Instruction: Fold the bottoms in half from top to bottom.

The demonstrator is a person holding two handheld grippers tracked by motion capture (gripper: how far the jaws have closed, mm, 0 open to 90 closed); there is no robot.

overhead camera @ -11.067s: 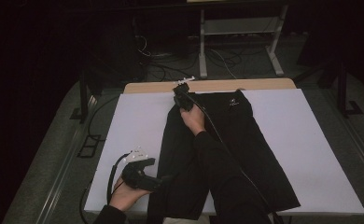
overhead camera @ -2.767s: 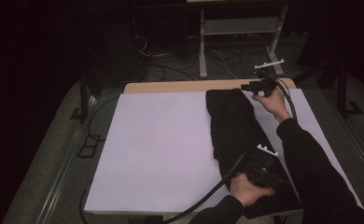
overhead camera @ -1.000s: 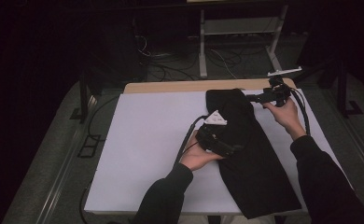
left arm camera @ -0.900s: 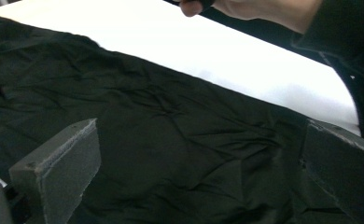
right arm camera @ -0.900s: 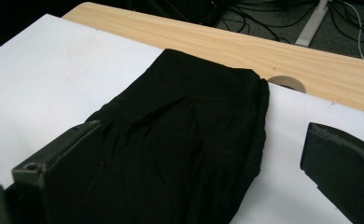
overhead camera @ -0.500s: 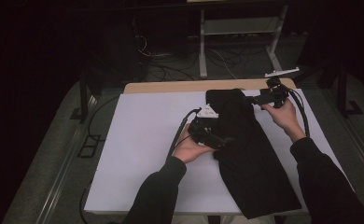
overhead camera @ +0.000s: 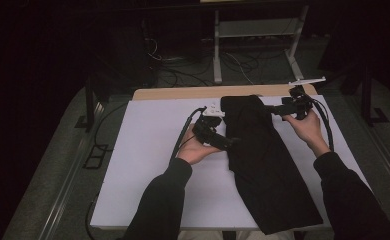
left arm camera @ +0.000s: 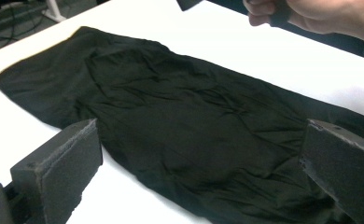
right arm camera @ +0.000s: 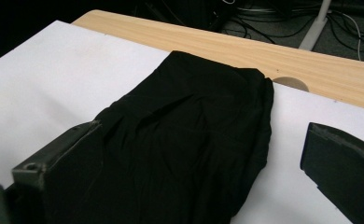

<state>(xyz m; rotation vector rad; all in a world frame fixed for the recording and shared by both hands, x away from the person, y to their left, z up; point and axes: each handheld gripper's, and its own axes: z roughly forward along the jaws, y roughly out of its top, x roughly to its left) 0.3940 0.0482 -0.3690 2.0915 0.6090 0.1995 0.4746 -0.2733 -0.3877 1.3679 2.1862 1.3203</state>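
Note:
A black garment (overhead camera: 263,160) lies folded lengthwise on the white sheet (overhead camera: 148,165), running from the far edge to the near right corner. My left gripper (overhead camera: 231,142) sits at the garment's left edge, open, jaws pointing right across the cloth (left arm camera: 189,126). My right gripper (overhead camera: 272,108) hovers at the garment's far right corner, open, pointing left over the cloth's top end (right arm camera: 189,121). Nothing lies between either pair of jaws. In the left gripper view the person's other hand (left arm camera: 320,14) shows at the top right.
The wooden table edge (overhead camera: 183,93) runs beyond the white sheet (right arm camera: 40,79). Behind it stand a metal rack (overhead camera: 255,37) and floor cables (overhead camera: 183,60). Bare sheet lies left of the garment. A cable (overhead camera: 180,137) trails from the left gripper.
The garment went from spread wide to folded into a narrow strip on the right. My left gripper moved from the near right corner up to the garment's left edge; my right stayed at the far corner.

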